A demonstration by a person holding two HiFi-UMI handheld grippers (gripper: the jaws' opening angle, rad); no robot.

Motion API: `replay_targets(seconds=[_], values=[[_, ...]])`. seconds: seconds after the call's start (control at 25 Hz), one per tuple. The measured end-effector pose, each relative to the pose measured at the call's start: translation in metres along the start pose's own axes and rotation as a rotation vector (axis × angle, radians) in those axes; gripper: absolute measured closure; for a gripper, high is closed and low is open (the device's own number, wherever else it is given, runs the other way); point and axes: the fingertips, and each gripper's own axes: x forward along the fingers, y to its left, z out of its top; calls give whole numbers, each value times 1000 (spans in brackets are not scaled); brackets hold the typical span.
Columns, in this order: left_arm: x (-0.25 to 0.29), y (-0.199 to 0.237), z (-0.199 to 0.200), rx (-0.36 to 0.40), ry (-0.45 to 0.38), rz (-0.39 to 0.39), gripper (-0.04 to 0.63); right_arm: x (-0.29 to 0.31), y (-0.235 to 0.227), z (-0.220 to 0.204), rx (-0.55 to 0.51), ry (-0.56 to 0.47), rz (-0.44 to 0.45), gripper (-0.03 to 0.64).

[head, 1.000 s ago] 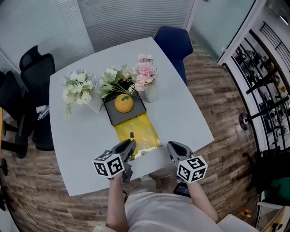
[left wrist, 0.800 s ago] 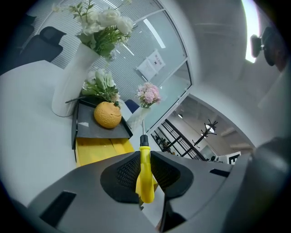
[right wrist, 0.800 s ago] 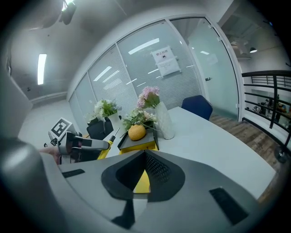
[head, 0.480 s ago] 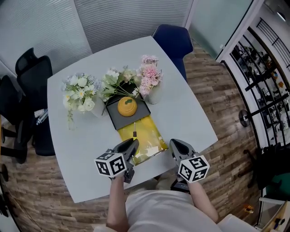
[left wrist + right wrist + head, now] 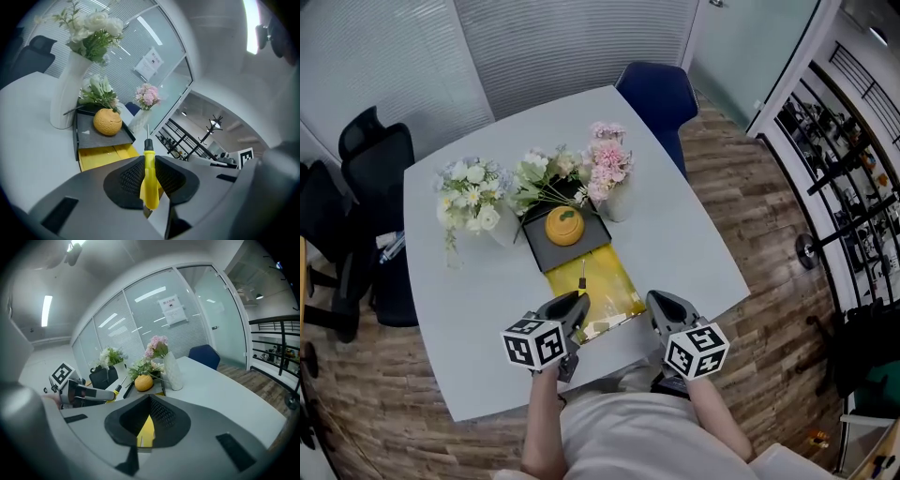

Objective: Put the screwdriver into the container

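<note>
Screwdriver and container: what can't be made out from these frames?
- Screwdriver tip type: too small in the head view, and the thin shaft is lost against the bright background in the left gripper view.
- Yellow container near end and depth: covered by the left tongs in the head view and left gripper view. Only a sliver shows in the right gripper view.
- Notice on the glass wall: print too small in both gripper views.
</note>
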Motion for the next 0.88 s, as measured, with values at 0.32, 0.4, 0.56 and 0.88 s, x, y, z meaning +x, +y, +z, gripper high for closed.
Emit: replay_targets(seconds=[0.32, 0.4, 0.56, 0.88], values=[[2, 7, -1, 10, 8, 34, 526, 9, 1, 3, -8, -3, 37, 601], [5, 12, -4, 3, 20, 43, 526, 11, -2, 0, -1, 0, 36, 601], [13, 19, -11, -5, 52, 55, 526, 12, -11, -6, 18, 10, 26, 601], [31, 25, -22, -20, 111, 62, 526, 17, -23, -10, 35, 23, 13, 601]])
